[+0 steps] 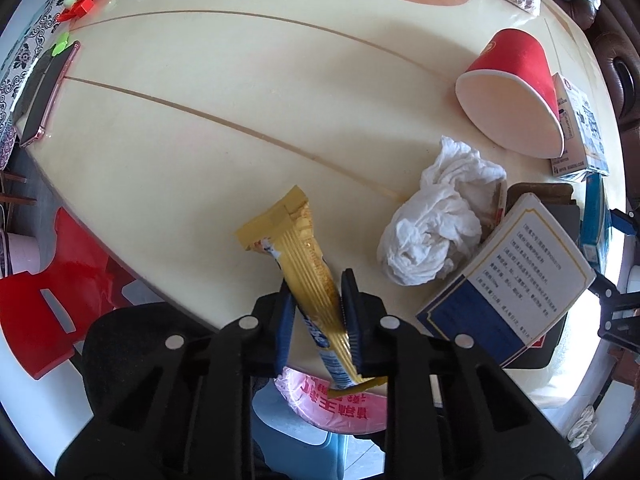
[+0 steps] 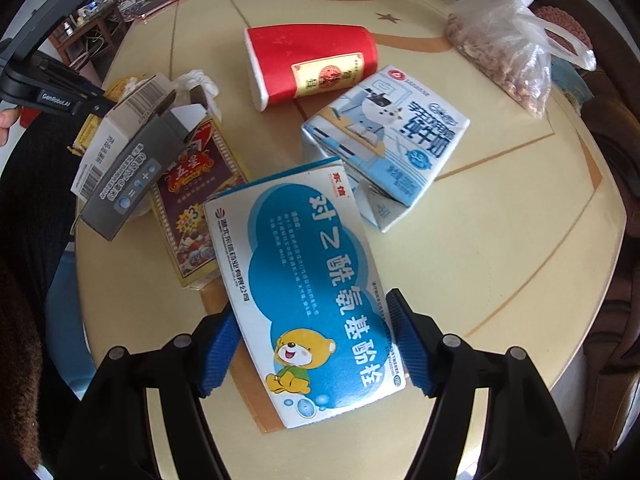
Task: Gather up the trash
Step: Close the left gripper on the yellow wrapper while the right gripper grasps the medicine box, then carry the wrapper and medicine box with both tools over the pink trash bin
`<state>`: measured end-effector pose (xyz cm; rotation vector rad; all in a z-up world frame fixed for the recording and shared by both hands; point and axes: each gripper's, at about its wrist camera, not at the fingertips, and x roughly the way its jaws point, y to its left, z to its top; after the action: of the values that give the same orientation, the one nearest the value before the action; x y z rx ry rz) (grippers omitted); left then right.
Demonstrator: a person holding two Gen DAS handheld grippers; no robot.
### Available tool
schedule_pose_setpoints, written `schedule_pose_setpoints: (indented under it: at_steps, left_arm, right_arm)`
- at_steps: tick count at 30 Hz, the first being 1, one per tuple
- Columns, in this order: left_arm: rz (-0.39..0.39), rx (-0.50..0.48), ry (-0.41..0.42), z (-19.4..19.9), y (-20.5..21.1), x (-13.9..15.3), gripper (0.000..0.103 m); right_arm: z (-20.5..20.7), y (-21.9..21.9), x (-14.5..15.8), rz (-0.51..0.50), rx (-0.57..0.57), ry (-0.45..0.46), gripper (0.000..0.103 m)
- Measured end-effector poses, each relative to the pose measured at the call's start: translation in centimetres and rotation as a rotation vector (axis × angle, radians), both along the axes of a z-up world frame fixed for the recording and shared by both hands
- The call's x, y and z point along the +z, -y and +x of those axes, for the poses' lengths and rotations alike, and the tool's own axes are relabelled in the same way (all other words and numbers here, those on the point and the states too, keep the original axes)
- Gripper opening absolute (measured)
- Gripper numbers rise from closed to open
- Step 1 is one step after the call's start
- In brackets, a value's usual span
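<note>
i have both pickups in hand: left gripper fingers pinch the yellow wrapper, right gripper fingers clamp the blue medicine box. next, i judge, lift both clear of the table toward a bin.

Room: round dining table, daylight.
Glossy cream table with tan inlay lines; red plastic stool lower left; dark brown sofa at right edge.
</note>
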<state>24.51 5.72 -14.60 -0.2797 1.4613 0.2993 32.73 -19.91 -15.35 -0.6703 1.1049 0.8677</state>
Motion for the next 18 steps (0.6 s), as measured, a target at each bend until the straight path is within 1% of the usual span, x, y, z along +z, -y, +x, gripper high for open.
schedule_pose_setpoints:
  at_steps: [5,10,18]
  left_arm:
    - [0.000,-0.030,0.013,0.0,0.1,0.0,0.021]
    - [0.001,-0.063,0.032,-0.2,0.7,0.8,0.019]
    - [0.013,-0.095,0.061,-0.8,0.4,1.6,0.018]
  right_arm:
    - [-0.7,0.9,1.3,0.030,-0.139,0.034,0.068]
    - [-2.2,0.7,2.0,0.009,-0.217,0.087,0.068]
    - [-3.1,0.7,2.7,0.010,-0.301,0.064,0.068]
